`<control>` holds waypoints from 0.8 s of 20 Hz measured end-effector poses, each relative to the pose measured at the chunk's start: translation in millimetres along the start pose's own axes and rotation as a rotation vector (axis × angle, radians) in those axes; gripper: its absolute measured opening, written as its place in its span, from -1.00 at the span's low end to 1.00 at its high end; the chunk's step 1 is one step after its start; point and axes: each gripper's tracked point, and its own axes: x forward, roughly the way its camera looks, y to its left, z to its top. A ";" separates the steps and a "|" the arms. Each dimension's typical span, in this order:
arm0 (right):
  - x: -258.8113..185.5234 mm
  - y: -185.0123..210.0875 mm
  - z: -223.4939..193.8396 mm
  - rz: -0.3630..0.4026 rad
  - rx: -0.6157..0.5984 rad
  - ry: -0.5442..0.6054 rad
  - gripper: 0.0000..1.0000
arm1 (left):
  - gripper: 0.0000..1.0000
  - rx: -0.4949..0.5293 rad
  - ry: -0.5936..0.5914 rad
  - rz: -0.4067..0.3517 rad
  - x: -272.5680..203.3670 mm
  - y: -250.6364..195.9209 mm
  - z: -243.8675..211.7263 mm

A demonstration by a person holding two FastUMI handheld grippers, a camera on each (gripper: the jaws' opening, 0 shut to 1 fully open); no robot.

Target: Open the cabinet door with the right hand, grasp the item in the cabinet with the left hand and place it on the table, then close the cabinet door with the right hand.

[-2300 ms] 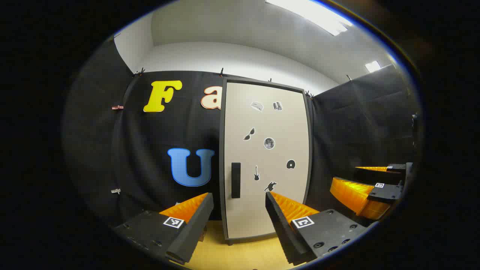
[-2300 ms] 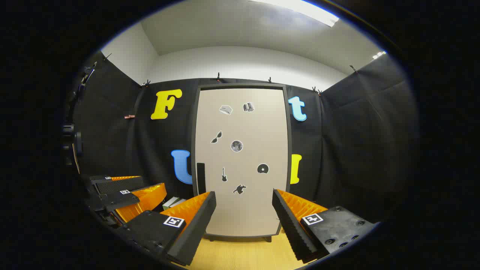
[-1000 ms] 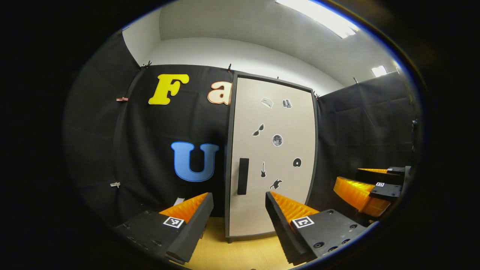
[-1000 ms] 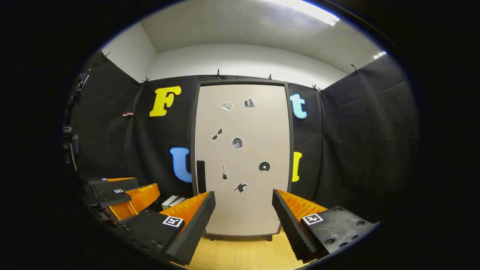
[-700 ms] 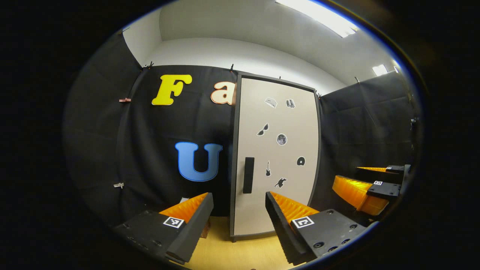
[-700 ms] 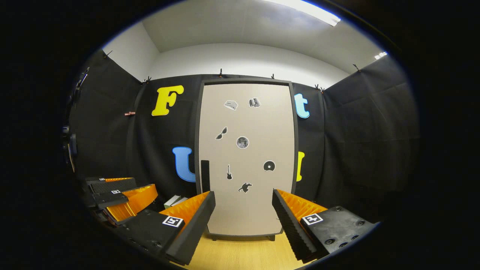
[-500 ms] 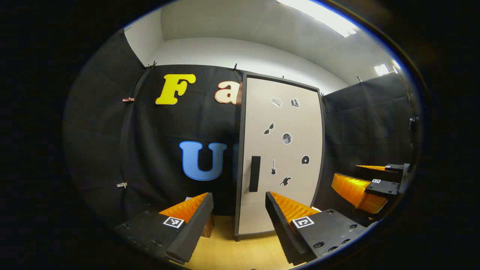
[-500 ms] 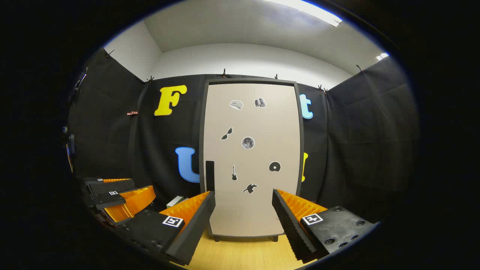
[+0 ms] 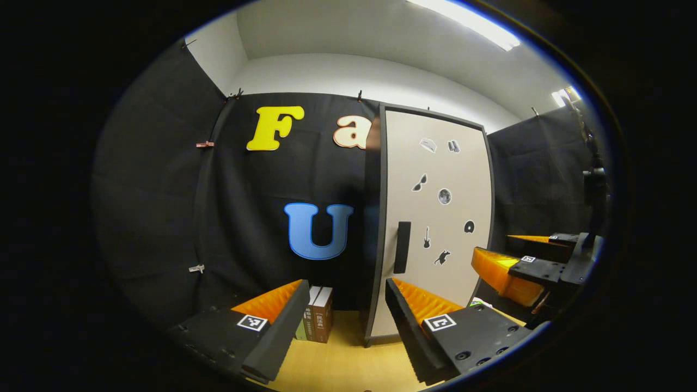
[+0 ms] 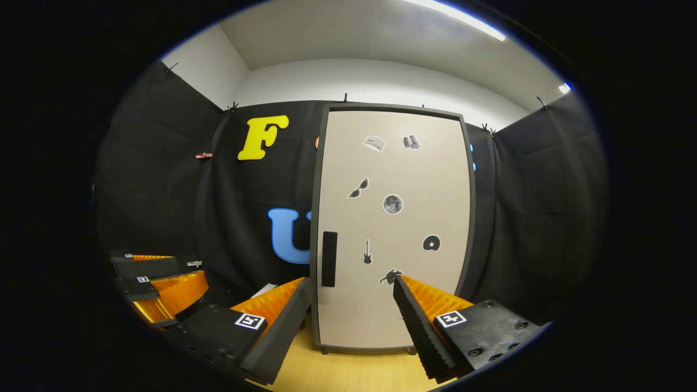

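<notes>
A: Since a second ago the cabinet door (image 10: 393,228) has grown larger in the right gripper view and slid rightward in the left gripper view.

B: How does it stand?

A: Upright, closed, its long axis vertical. The dark handle (image 10: 329,258) is a vertical bar near the door's left edge.

B: What differs between the views?

A: The left gripper view shows books (image 9: 317,313) upright on the table (image 9: 343,365) beside the cabinet; the right gripper view shows the door head-on.

B: And the claws?

A: The right gripper (image 10: 353,310) is spread wide, holding nothing, with the handle just above its left finger, well short of touching. The left gripper (image 9: 343,313) is also released and empty, the door edge ahead of it.
</notes>
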 end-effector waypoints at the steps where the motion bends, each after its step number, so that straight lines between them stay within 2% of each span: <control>1: 8.4 5.3 -1.6 0.007 0.004 0.001 0.95 | 0.77 -0.001 0.001 0.008 -0.4 5.8 -1.2; 7: 63.3 32.1 -15.0 0.031 0.005 0.004 0.95 | 0.78 -0.006 -0.002 0.068 3.3 42.9 -4.9; 12: 106.6 44.8 -30.4 0.020 -0.003 0.011 0.95 | 0.79 0.009 -0.002 0.140 9.9 72.3 -9.2; 16: 137.3 47.2 -44.8 0.004 0.015 0.033 0.95 | 0.80 -0.002 -0.006 0.170 11.4 88.2 -10.5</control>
